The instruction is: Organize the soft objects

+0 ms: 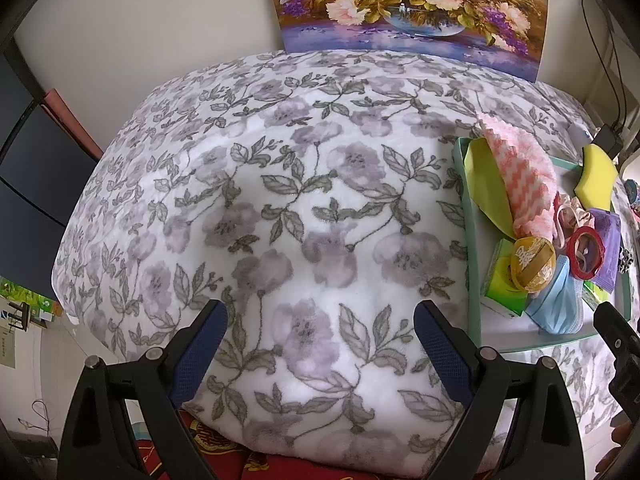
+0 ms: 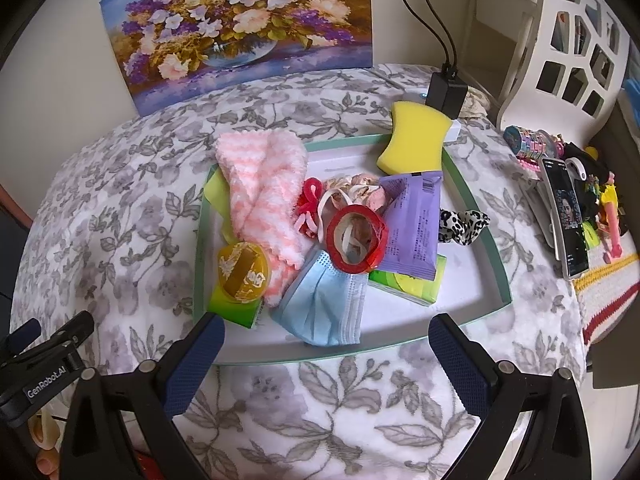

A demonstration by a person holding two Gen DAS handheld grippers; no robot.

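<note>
Soft objects are lying heaped in the shallow white tray with a mint-green rim [image 2: 480, 208], which is sitting toward the right edge of the table covered in a fleecy grey-floral cloth [image 1: 280, 200]. I am seeing a pink-and-white fluffy towel [image 2: 264, 184] draped over the tray's far-left corner, a pale blue pleated face mask [image 2: 324, 304] near its front edge, a purple wipes packet [image 2: 412, 220], green tissue packs [image 2: 408, 284], a round gold-wrapped item [image 2: 244, 276], a red tape ring [image 2: 356, 240] and a pink scrunchie [image 2: 360, 192]. A yellow sponge [image 2: 416, 140] is leaning on the tray's far-right corner, and a leopard-print scrunchie [image 2: 464, 224] is hanging over its right rim.

I am holding the right gripper [image 2: 326, 344] spread wide with nothing in it, hovering just before the tray's front edge, roughly in line with the mask. The left gripper [image 1: 320, 332] is also gaping and carrying nothing, hanging over the bare cloth to the left of the tray.

Judging the step is hard: this pile fits either a jumble waiting to be sorted out or items already gathered into the tray. Any pick here would call for a pinch on a single limp layer, since the pieces are overlapping.

A flower painting [image 2: 240, 20] is leaning against the wall at the table's far edge; a white lattice chair [image 2: 568, 40], a phone [image 2: 568, 216] and a black charger [image 2: 446, 88] are standing to the right.
</note>
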